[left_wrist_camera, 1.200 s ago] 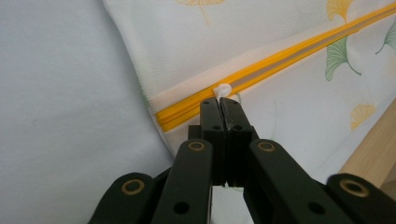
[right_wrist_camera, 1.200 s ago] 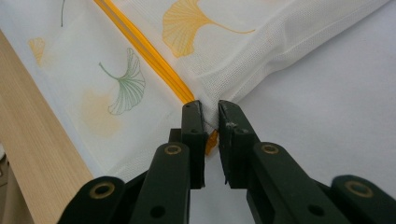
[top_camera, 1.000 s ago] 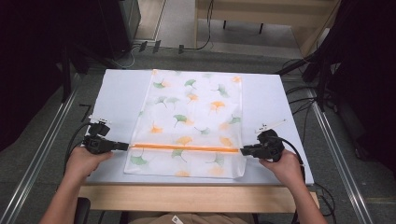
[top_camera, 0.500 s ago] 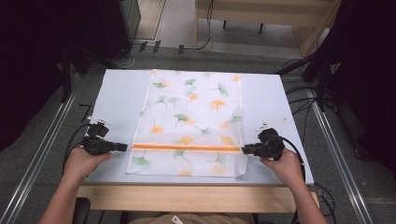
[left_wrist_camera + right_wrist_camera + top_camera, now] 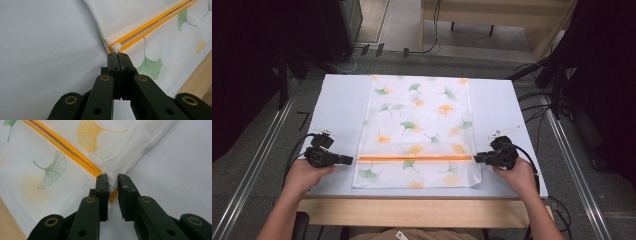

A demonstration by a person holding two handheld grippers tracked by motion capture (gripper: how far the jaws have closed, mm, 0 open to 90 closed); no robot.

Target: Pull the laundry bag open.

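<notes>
Mesh bag (image 5: 419, 127) flat mid-desk (image 5: 339, 95), zipper (image 5: 414, 158) closed. Left gripper (image 5: 117, 53) fingers pressed together at pull tab (image 5: 115, 46), 9 o'clock end. Right gripper (image 5: 111, 180) fingers just opening, slightly spread around 3 o'clock zipper end; letting go remains.

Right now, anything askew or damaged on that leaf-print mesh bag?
No damage shows. The white leaf-print mesh bag lies flat and square on the white table, orange zipper straight. Only oddity: the left gripper pinches the white zipper pull, while the right gripper has just been opening around the zipper's end.
</notes>
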